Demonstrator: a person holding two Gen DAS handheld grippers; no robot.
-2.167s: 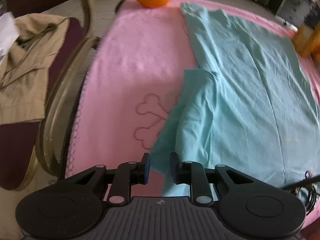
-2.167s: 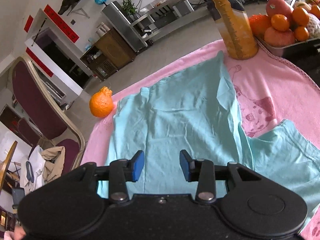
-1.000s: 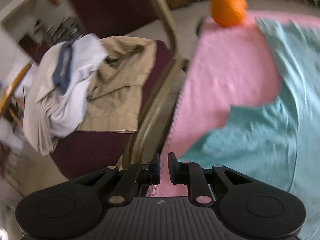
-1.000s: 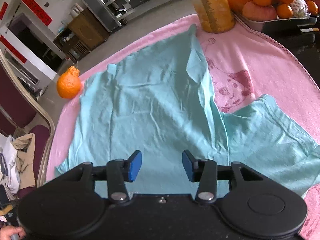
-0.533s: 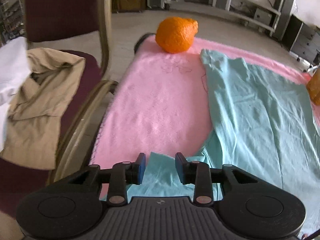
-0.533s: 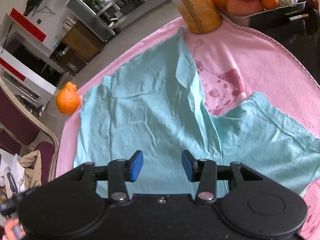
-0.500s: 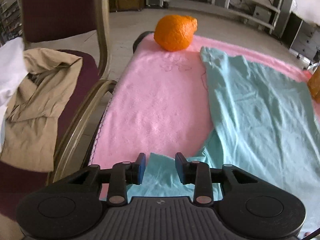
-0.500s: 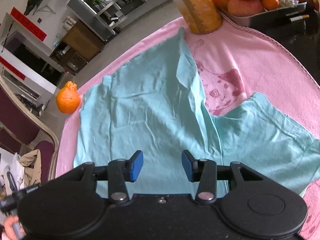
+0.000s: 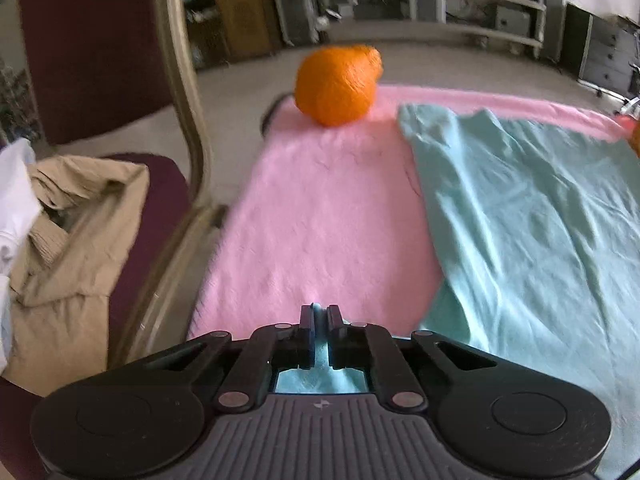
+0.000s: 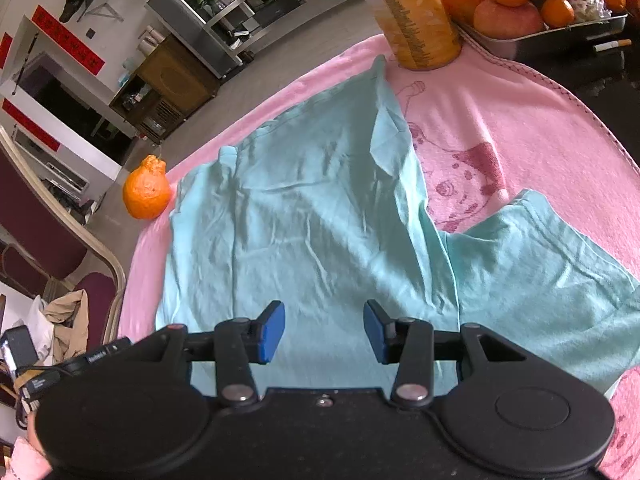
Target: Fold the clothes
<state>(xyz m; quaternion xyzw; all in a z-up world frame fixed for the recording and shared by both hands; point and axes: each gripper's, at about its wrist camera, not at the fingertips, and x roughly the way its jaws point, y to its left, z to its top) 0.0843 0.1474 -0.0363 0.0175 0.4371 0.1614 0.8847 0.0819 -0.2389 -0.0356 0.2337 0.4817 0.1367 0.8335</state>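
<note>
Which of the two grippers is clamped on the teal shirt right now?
The left gripper: its jaws are pinched shut on the teal shirt sleeve edge. The right gripper hangs over the shirt with jaws wide apart.

Light teal T-shirt (image 10: 304, 220): thin knit, lightly creased, spread flat across a pink towel (image 10: 520, 120) on the worktop. Body panel lies lengthwise, far end near an orange fruit (image 10: 146, 192) at the towel's far corner. One long edge is turned up into a small fold close to a tall orange bottle (image 10: 416, 12). Right sleeve (image 10: 552, 280) lies splayed outward, flat, hem stitching visible. Left sleeve: its tip is pinched between the closed fingers of the left tool (image 9: 320, 316), fabric showing teal in the gap behind them. Right tool (image 10: 324, 330) hangs spread apart above the near part of the body panel; contact cannot be judged.
</note>
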